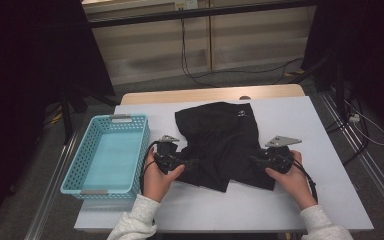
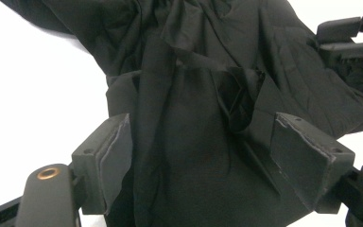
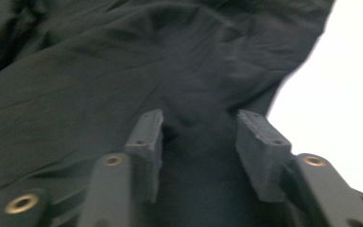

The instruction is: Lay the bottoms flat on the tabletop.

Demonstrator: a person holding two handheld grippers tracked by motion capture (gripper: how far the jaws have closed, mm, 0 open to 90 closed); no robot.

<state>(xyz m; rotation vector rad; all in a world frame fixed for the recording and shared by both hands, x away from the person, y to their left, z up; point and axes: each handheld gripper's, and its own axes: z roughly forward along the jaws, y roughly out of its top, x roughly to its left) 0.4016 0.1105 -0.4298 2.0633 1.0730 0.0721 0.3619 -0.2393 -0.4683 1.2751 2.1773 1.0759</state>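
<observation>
Right now the black garment (image 1: 219,145) lies crumpled in the middle of the high view, on the white table cover (image 1: 330,200), with the empty blue basket (image 1: 107,155) well off to its left. Its long axis runs roughly from the upper middle of the frame down toward the lower middle, so its two side edges face the two hands.

At the garment's lower left edge sits the left gripper (image 1: 192,162). In the left gripper view its jaws stand apart with a thick bunch of cloth (image 2: 194,156) filling the space between them; the left pad (image 2: 116,158) lies against the fabric, but I cannot tell whether the right pad (image 2: 302,156) presses on it or only flanks it.

At the lower right edge sits the right gripper (image 1: 252,159), pointing left into the cloth. In the right gripper view its jaws are parted, with a raised fold (image 3: 198,137) running between the pads (image 3: 149,142), which do not seem to squeeze it yet; the picture is blurred.

Both grippers lie about equally close to the garment, one on each side of its axis. By my judgement the coming move turns on that: with both pinches secure, the garment could be lifted across its width.
</observation>
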